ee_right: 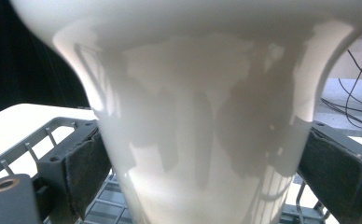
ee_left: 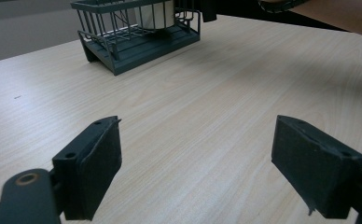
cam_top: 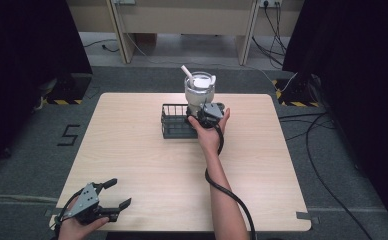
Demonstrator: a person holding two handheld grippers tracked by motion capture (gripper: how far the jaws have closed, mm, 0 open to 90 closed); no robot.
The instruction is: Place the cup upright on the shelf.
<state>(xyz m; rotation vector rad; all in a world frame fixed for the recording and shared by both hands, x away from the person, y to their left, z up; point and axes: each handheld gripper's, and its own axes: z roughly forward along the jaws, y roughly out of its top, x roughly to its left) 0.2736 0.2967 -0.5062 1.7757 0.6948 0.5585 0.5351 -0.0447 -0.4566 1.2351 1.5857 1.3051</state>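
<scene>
At the far middle of the pale wooden table [cam_top: 132,150], the right gripper [cam_top: 207,114] has its two black jaws pressed against the lower sides of a glossy white ceramic cup [cam_top: 199,92], clenched on its narrow waist; the right gripper view shows both pads [ee_right: 88,163] flat against the glaze where the cup [ee_right: 193,130] tapers inward. The cup stands upright at the right end of a dark grey wire basket [cam_top: 174,120], whose thin bars and tray floor [ee_right: 109,205] show beneath and behind it. Whether its base rests on the tray or hangs just above it, I cannot tell. Something white with a small stick or spout pokes up from the cup's mouth, too small to make out. Well apart from all this, at the near left corner of the table, the left gripper [cam_top: 113,194] is held low with its jaws spread wide and nothing between them; from its own view, bare wood lies between the pads [ee_left: 100,168], with the basket [ee_left: 137,32] far off.
</scene>
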